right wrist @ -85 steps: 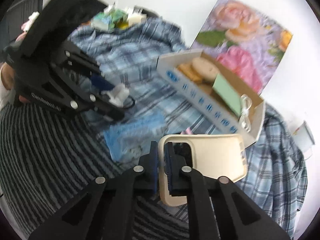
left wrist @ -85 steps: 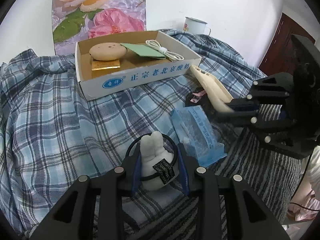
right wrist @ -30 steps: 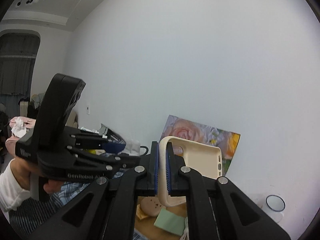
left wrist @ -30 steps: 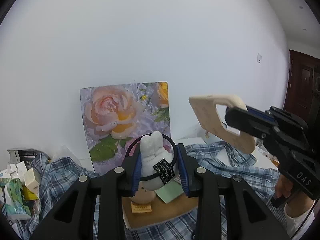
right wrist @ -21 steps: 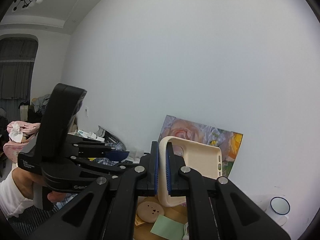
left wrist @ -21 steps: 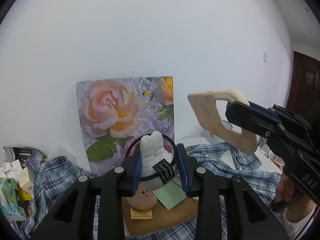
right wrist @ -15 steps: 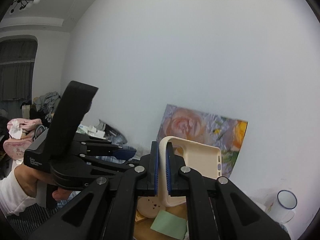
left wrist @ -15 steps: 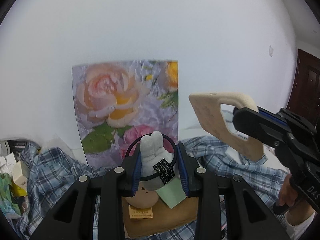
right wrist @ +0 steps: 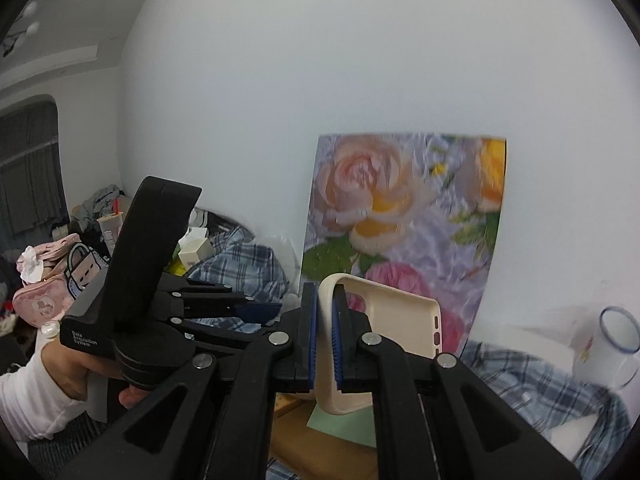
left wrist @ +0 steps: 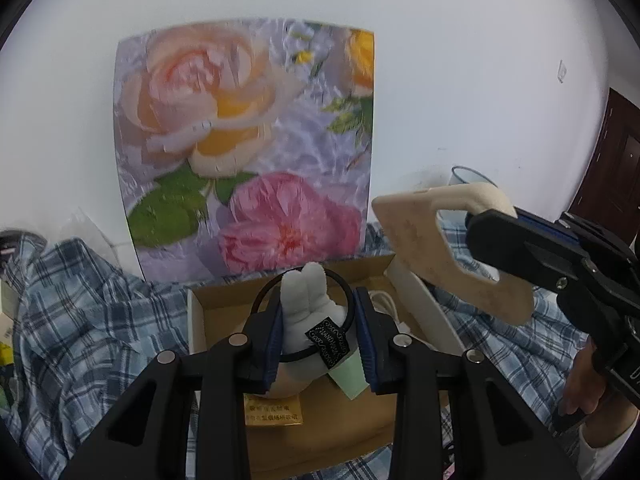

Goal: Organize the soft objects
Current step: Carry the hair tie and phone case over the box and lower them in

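1. Here, the left gripper (left wrist: 318, 334) pinches a small white plush rabbit on a black elastic hair tie (left wrist: 305, 312), a black printed tag hanging from it; its blue pads press both flanks of the toy.
2. The toy hangs above the open brown cardboard box (left wrist: 224, 320), over the box's middle.
3. The right gripper (right wrist: 325, 346) is clamped on the rim of a cream silicone phone case (right wrist: 394, 320), held upright; in the left wrist view the case (left wrist: 416, 236) hovers above the box's right edge.
4. Inside the box lie a pale green card (left wrist: 347, 372), a gold-labelled packet (left wrist: 273, 414) and a white cable (left wrist: 382, 300).
5. The box rests on a blue plaid cloth (left wrist: 88, 312), its far edge near a rose-printed panel (left wrist: 244, 148) leaning on the white wall.
6. A white enamel mug with a blue rim (right wrist: 610, 340) stands at the cloth's far right.
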`<state>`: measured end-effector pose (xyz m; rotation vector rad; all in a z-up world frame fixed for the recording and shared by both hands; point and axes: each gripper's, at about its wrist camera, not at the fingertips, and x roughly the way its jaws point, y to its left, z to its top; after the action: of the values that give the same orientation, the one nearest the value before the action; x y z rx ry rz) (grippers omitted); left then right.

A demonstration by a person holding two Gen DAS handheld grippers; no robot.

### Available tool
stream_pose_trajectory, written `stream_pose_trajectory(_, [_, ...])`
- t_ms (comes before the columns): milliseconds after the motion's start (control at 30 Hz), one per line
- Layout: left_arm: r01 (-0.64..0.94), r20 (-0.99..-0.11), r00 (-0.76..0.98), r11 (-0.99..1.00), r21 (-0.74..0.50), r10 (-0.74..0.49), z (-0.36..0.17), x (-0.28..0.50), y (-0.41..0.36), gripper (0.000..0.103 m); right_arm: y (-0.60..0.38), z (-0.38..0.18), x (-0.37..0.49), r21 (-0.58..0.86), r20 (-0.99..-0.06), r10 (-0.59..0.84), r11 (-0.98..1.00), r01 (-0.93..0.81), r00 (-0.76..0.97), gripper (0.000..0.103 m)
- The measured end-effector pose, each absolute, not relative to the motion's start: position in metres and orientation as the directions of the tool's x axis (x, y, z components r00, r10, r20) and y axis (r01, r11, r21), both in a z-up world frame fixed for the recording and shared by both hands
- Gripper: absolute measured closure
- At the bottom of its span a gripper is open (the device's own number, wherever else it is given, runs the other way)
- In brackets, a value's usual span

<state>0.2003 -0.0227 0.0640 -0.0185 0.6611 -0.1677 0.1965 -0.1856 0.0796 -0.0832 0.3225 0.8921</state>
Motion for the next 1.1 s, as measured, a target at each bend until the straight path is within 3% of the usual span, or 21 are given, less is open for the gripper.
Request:
stream_pose_trajectory(433, [0.161, -0.709, 0.686, 0.984, -0.072, -0.164, 0.016, 0.226, -0.030, 0.068, -0.178, 0.033, 0.232, 0.220, -0.387, 0.802, 0.560, -0.799, 0.455, 0.097])
stream_pose_trajectory(900, [0.161, -0.752, 0.636, 0.983, -0.091, -0.174, -0.015, 0.241, -0.029, 0.068, -0.171, 0.012, 0.241, 0.261, -0.451, 0.794, 0.555, -0.790, 0.408, 0.097])
stream_pose_trajectory(967, [0.161, -0.744, 0.646, 0.983, -0.085, -0.170, -0.014, 0.240, -0.029, 0.057, -0.172, 0.015, 0.239, 0.266, -0.444, 0.796, 0.555, -0.788, 0.411, 0.097])
stream_pose_trajectory(1033, [0.156, -0.744, 0.649, 0.985, -0.077, -0.161, -0.012, 0.241, -0.030, 0.007, -0.173, 0.019, 0.237, 0.255, -0.440, 0.794, 0.558, -0.790, 0.419, 0.094])
stream_pose_trajectory(1067, [0.151, -0.746, 0.647, 0.986, -0.072, -0.153, -0.011, 0.241, -0.030, 0.002, -0.173, 0.020, 0.237, 0.252, -0.439, 0.793, 0.560, -0.789, 0.423, 0.086])
stream_pose_trajectory(1100, [0.140, -0.742, 0.656, 0.988, -0.062, -0.139, -0.009, 0.240, -0.030, 0.000, -0.174, 0.021, 0.236, 0.251, -0.437, 0.791, 0.564, -0.786, 0.428, 0.065])
